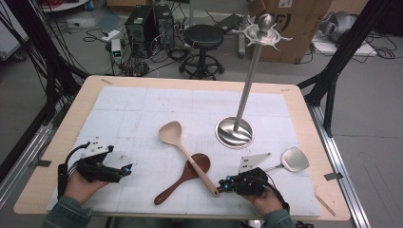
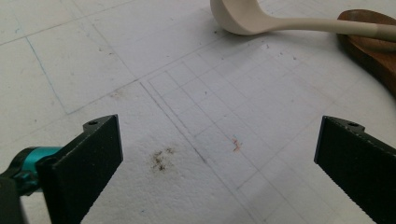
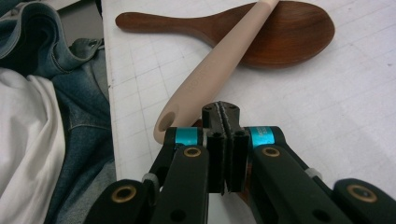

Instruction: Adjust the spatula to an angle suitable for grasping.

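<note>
A pale wooden spoon (image 1: pixel 190 159) lies on the white mat (image 1: pixel 138 109), its handle crossing the bowl of a dark wooden spoon (image 1: pixel 178 183). My right gripper (image 1: pixel 221 185) rests at the front of the mat, pointing left. In the right gripper view it (image 3: pixel 221 109) is shut with nothing between the jaws, its tips just beside the holed end of the pale spoon (image 3: pixel 219 56), which lies over the dark spoon (image 3: pixel 289 32). My left gripper (image 1: pixel 127 170) sits at the front left, open over bare mat (image 2: pixel 219 135). The pale spoon's bowl (image 2: pixel 238 18) and the dark spoon (image 2: pixel 369 51) lie beyond it.
A metal utensil stand (image 1: pixel 234 132) with a tall pole and hooked top rises at the mat's right centre. A metal spatula (image 1: pixel 294 159) lies right of my right gripper. The table's front edge (image 1: pixel 166 216) is close behind both hands. Denim clothing (image 3: pixel 79 93) hangs past that edge.
</note>
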Available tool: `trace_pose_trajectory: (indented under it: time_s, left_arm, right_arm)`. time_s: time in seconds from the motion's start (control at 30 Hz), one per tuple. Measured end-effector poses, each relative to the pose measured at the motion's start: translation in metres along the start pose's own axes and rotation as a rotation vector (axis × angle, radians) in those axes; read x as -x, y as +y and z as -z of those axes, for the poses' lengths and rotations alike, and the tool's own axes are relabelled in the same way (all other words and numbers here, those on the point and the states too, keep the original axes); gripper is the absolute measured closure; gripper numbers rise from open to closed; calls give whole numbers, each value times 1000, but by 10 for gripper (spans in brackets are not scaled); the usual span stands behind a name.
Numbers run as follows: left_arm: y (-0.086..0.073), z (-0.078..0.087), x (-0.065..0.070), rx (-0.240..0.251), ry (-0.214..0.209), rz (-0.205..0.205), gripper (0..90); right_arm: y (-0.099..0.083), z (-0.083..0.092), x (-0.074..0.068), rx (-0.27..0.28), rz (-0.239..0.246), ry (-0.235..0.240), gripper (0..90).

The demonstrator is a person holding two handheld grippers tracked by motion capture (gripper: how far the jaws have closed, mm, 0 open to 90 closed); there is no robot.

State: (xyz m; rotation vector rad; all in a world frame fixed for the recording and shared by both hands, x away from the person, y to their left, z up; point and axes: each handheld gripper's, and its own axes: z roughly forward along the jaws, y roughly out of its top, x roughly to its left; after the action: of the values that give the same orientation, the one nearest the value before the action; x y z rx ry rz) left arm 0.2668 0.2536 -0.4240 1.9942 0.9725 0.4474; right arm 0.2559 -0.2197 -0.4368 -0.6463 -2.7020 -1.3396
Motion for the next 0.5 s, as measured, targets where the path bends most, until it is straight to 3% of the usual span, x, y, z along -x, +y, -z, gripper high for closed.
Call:
trace_pose_trajectory:
  time_s: [0.5]
  left_arm:
    - [0, 0, 0, -1, 2, -1, 16]
  right_arm:
    - [2, -4, 1, -29, 7, -9, 897]
